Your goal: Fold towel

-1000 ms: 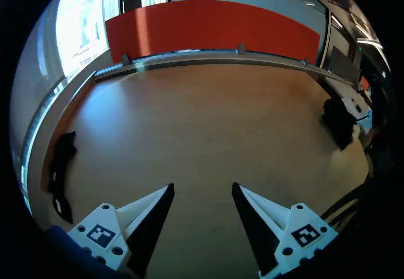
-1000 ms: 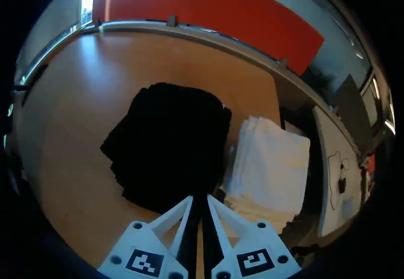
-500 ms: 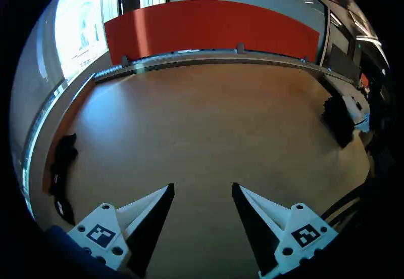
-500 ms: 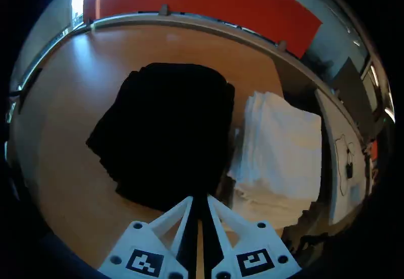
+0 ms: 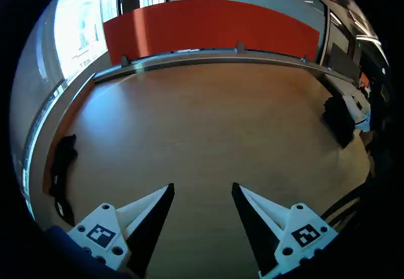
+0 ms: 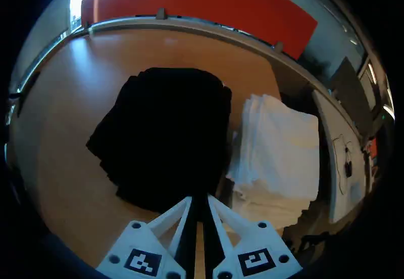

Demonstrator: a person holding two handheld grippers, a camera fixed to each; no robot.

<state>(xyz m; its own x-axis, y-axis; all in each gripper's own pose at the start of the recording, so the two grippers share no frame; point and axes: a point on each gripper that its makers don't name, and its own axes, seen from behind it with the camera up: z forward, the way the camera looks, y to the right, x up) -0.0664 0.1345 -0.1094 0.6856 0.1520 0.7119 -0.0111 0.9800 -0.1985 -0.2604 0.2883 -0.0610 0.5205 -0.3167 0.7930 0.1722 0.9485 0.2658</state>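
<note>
Towel [image 6: 161, 137]: soft, limp; I'd pinch a corner.
Right gripper [image 6: 201, 198]: pressed together at its near edge.
Left gripper [image 5: 202, 190]: spread, idle.

Table [image 5: 212, 117]: pale wood top, broad and bare across the middle; glare is seen on its far left part.
Rail [image 5: 202, 56]: a grey metal strip is run along the table's far edge, with small upright brackets [image 5: 240, 47] set on it.
Partition [image 5: 212, 24]: an orange-red panel is stood just behind the rail, spanning most of the table's width.
Window [image 5: 81, 26]: bright daylight is let in at far left.
Dark object [image 5: 60, 163]: laid along the table's left edge; its kind cannot be told.
Side desk [image 6: 336, 142]: a light grey top is seen beyond the table's right end; a thin cable and a small dark item [image 6: 348, 168] are laid on it.
</note>
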